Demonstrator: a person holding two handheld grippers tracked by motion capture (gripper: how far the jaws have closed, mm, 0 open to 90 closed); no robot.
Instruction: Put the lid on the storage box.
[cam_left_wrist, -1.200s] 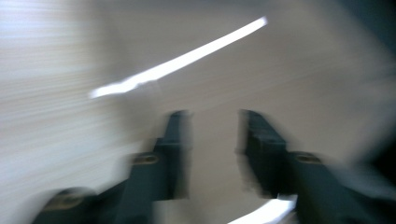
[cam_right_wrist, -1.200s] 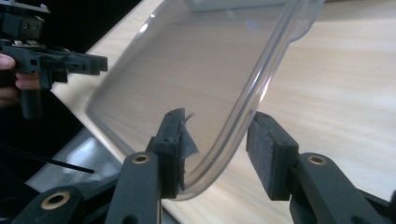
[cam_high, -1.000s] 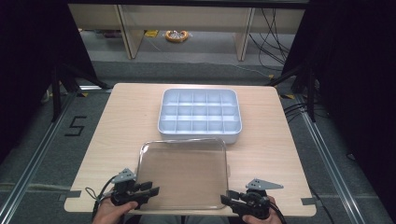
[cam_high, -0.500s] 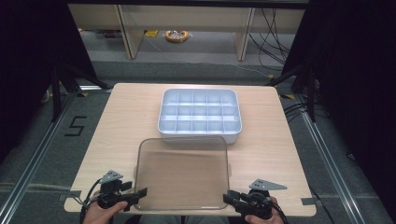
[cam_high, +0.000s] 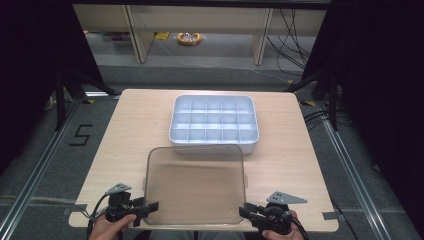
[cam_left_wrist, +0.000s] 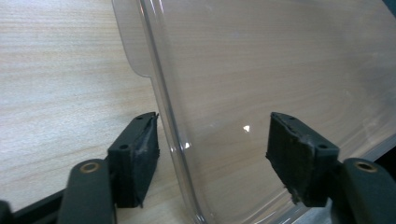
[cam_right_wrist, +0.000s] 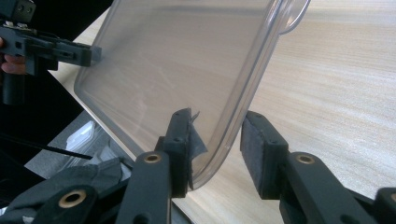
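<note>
1. High view: a clear lid (cam_high: 195, 185) is seen at lower centre of the frame, flat on the wooden table (cam_high: 125, 130). A grey compartment tray (cam_high: 214, 121) is seen just above it at frame centre, its near wall about touching the lid's far edge.
2. High view: the left gripper (cam_high: 141, 209) is placed at the lid's lower-left corner and the right gripper (cam_high: 248, 214) at its lower-right corner. Hands are cut off by the bottom edge.
3. Left gripper view: jaws are spread wide astride the lid's rim (cam_left_wrist: 163, 102). Neither pad is pressed on it, so it is released. The tray is not covered here.
4. Right gripper view: jaws are set either side of the lid's corner (cam_right_wrist: 219, 154); a gap is visible at the right pad, so it is not clenched. The left gripper (cam_right_wrist: 91, 55) is shown at upper left, at the lid's far edge.
5. Both grippers are held low, pointing inward toward each other.
</note>
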